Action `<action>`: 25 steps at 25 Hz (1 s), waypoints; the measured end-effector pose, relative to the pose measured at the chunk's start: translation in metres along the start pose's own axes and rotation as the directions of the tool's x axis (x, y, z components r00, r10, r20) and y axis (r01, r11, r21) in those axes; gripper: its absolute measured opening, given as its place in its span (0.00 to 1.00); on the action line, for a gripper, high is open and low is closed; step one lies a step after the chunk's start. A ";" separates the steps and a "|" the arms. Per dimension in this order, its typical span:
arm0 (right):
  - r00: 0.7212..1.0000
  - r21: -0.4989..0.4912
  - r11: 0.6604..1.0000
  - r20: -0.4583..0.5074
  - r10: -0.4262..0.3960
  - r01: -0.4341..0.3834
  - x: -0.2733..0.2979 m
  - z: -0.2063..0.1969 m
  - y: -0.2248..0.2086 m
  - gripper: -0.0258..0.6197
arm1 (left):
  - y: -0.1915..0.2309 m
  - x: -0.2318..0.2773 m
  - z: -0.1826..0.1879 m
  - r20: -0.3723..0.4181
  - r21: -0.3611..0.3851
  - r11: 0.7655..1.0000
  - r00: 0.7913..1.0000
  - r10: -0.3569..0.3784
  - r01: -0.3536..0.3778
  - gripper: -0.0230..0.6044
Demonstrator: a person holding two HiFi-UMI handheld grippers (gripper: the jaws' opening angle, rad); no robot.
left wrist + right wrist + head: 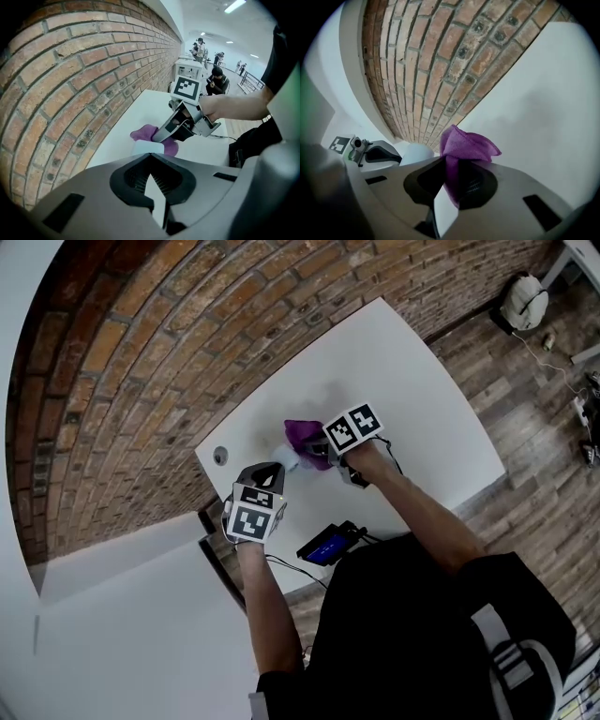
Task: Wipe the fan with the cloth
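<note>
A small white fan sits on the white table near the brick wall. My left gripper points steeply down with its jaws shut and its tips right at the fan; whether they pinch part of it is hidden. A purple cloth lies bunched just beyond the fan. My right gripper is shut on the cloth, which stands up from its jaws. In the right gripper view the fan shows left of the cloth, with the left gripper against it.
A brick wall runs along the table's far side. A round hole is in the table near its corner. A dark device with a blue screen and a cable lie at the near edge. A second white table stands on the left.
</note>
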State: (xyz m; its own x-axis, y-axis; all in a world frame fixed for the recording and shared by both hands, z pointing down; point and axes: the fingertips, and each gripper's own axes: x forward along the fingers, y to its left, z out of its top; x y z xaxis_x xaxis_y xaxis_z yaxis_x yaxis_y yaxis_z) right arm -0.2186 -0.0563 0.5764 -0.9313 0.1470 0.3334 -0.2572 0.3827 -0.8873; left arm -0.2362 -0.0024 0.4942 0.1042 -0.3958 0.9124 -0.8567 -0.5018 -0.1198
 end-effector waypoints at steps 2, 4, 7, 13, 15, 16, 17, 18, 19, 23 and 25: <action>0.998 0.039 0.999 0.069 0.011 -0.014 -0.012 0.014 0.002 0.13 | -0.001 -0.001 0.000 0.003 -0.014 1.000 1.000 -0.007 0.007 0.04; 0.989 0.096 0.990 0.118 0.092 -0.104 -0.018 0.027 0.019 0.13 | -0.001 -0.001 0.001 0.004 -0.015 1.000 1.000 -0.008 0.008 0.04; 0.977 0.166 0.964 0.091 0.195 -0.208 -0.006 0.023 0.041 0.13 | -0.001 -0.001 0.001 0.003 -0.011 1.000 1.000 -0.006 0.006 0.04; 0.989 0.180 0.972 0.027 0.148 -0.150 0.013 0.006 0.022 0.13 | 0.001 0.000 0.001 0.004 0.004 1.000 1.000 -0.007 0.007 0.04; 0.995 0.110 0.989 -0.003 0.097 -0.096 0.017 0.006 0.015 0.13 | 0.002 0.000 0.001 0.004 0.007 1.000 1.000 -0.006 0.006 0.04; 0.999 0.052 0.998 -0.031 0.045 -0.044 0.019 0.005 0.008 0.13 | 0.003 0.001 0.001 0.005 0.007 1.000 1.000 -0.006 0.006 0.04; 0.998 -0.010 1.000 -0.067 -0.021 0.021 0.022 0.001 -0.002 0.13 | 0.003 0.000 0.001 0.005 0.006 1.000 1.000 -0.006 0.006 0.04; 0.991 -0.066 0.994 -0.104 -0.090 0.083 0.024 -0.006 -0.015 0.13 | 0.002 0.000 0.001 0.006 0.002 1.000 1.000 -0.007 0.007 0.04; 0.981 -0.100 0.986 -0.131 -0.144 0.132 0.025 -0.013 -0.028 0.13 | 0.001 0.000 0.000 0.008 -0.003 1.000 1.000 -0.011 0.011 0.04; 0.991 -0.008 0.992 -0.039 -0.125 0.125 0.011 -0.005 -0.035 0.13 | 0.000 0.000 0.001 0.022 -0.012 1.000 1.000 -0.012 0.012 0.04; 0.999 0.078 0.997 0.042 0.008 -0.011 0.003 0.012 -0.008 0.13 | 0.001 0.000 0.002 0.027 -0.017 1.000 1.000 -0.012 0.012 0.04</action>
State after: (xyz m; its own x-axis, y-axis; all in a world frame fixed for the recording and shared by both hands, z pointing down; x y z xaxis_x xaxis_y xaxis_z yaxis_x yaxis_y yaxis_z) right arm -0.2230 -0.0695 0.5806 -0.9432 0.1116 0.3129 -0.2663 0.3091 -0.9130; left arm -0.2363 -0.0043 0.4929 0.1278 -0.4101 0.9030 -0.8638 -0.4935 -0.1018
